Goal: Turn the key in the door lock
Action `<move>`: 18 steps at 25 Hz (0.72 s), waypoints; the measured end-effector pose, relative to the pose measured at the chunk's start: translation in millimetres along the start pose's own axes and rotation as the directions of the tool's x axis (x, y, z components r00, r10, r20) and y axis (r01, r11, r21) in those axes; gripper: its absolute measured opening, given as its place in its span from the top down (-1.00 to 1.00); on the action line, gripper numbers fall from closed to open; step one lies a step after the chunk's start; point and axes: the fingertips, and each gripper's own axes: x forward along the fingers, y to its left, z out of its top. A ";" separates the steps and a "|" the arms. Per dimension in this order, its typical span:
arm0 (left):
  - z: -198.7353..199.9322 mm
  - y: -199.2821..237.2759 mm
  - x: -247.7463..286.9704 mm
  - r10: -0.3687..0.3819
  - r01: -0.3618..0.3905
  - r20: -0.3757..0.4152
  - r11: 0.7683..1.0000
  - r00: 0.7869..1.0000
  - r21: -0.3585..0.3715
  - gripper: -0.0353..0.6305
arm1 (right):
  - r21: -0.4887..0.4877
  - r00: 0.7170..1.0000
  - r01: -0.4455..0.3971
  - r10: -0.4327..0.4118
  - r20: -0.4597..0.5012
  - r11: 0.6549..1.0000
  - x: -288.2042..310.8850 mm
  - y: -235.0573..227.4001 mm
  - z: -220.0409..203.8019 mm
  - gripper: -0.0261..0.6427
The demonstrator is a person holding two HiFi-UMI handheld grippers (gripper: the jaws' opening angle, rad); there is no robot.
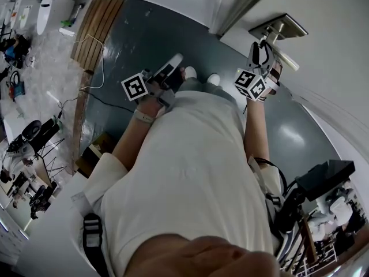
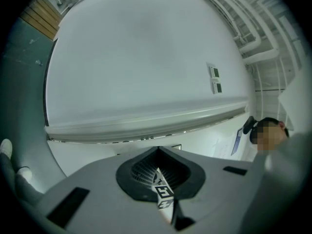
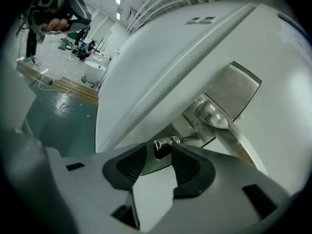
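The key [image 3: 163, 148] sat in the door [image 3: 146, 67] just below the handle [image 3: 217, 115], between the released fingers [image 3: 187, 167] of the right gripper [image 3: 159, 152]; the left gripper [image 2: 158, 150] was clenched, empty; grasping seemed the step, needing a squeeze, then a roll.

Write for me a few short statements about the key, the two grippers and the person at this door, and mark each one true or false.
1. The key sits in the lock close to the metal door handle. True.
2. The fingers of the right gripper are clamped tight on the key. False: they stand apart, with the key head between them and not pressed.
3. The left gripper holds the door handle. False: its fingers are together with nothing between them, and it faces a plain white surface away from the handle.
4. The person wears a white shirt. True.
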 end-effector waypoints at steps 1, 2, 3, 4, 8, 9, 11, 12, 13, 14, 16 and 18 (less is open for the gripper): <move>0.9 -0.6 -1.7 0.001 -0.001 0.004 1.000 1.000 -0.001 0.88 | -0.001 1.000 0.007 -0.007 0.000 1.000 0.6 -0.4 0.6 0.49; 1.3 -0.9 -3.3 0.001 -0.001 0.008 1.000 1.000 -0.003 0.88 | -0.002 1.000 0.015 -0.015 0.003 1.000 0.9 -0.6 1.2 0.49; 1.2 -0.9 -4.7 0.002 -0.002 0.011 1.000 1.000 -0.005 0.88 | -0.004 1.000 0.022 -0.022 0.006 1.000 1.1 -0.4 1.7 0.49; 0.6 -0.8 -5.9 0.002 -0.002 0.014 1.000 1.000 -0.008 0.88 | -0.008 1.000 0.029 -0.029 0.009 1.000 1.2 -0.1 1.9 0.49; -3.6 -0.6 -9.8 0.006 -0.006 0.020 1.000 1.000 -0.022 0.88 | -0.035 0.998 0.058 -0.057 0.011 0.998 1.9 -0.3 3.4 0.49; -3.9 -0.9 -10.7 0.008 -0.008 0.020 1.000 1.000 -0.020 0.88 | -0.037 0.998 0.067 -0.066 0.012 0.997 1.9 -1.5 3.9 0.49; -3.6 -1.3 -12.5 0.010 -0.010 0.024 1.000 1.000 -0.019 0.88 | -0.032 0.996 0.086 -0.085 0.017 0.996 1.2 -4.9 4.4 0.50; -3.3 -1.3 -13.4 0.012 -0.011 0.029 1.000 1.000 -0.020 0.88 | -0.022 0.995 0.093 -0.093 0.020 0.995 0.8 -6.4 4.5 0.50; -3.0 -1.4 -14.2 0.013 -0.012 0.033 1.000 0.999 -0.021 0.88 | -0.008 0.995 0.099 -0.099 0.024 0.995 0.4 -7.9 4.7 0.52; -3.0 -1.5 -14.9 0.012 -0.012 0.037 1.000 0.999 -0.022 0.88 | 0.010 0.994 0.102 -0.103 0.027 0.995 -0.2 -9.3 4.8 0.54; -3.6 -1.4 -15.2 0.011 -0.010 0.041 1.000 0.999 -0.024 0.88 | 0.052 0.994 0.100 -0.102 0.031 0.994 -1.1 -12.0 4.7 0.62; -3.9 -0.6 -15.3 0.010 -0.009 0.044 1.000 0.999 -0.029 0.88 | 0.096 0.995 0.087 -0.091 0.037 0.992 -1.3 -13.0 4.9 0.63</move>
